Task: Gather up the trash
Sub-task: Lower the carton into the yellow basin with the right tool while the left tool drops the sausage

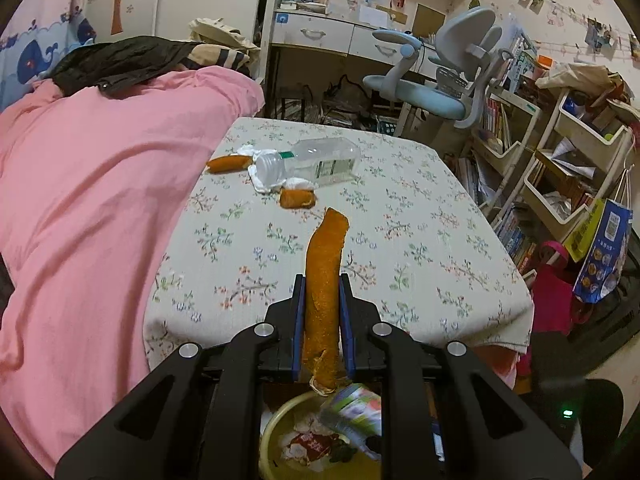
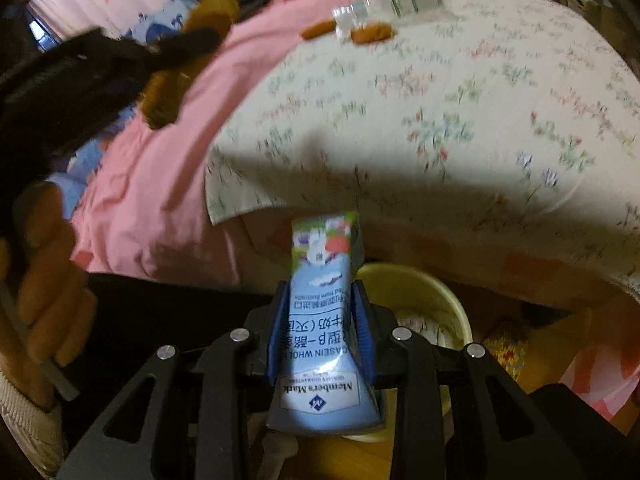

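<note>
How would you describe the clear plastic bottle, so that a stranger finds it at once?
Look at the floral tablecloth beside the pink bedding. At its far end lies the clear plastic bottle on its side, upon white tissue. Its neighbours are orange peel pieces; it alone is transparent.

The left gripper (image 1: 322,284) clamps a long orange peel (image 1: 325,280) between its fingers (image 1: 298,308). Beyond, on the flowered counter (image 1: 420,240), lie a clear bottle (image 1: 312,162), crumpled tissue (image 1: 260,182) and two more peel pieces (image 1: 297,199).

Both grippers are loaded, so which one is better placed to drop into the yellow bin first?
Right, probably. The right gripper holds the milk carton directly above the yellow bin. The left gripper, shut on the orange peel strip, points out over the table.
</note>
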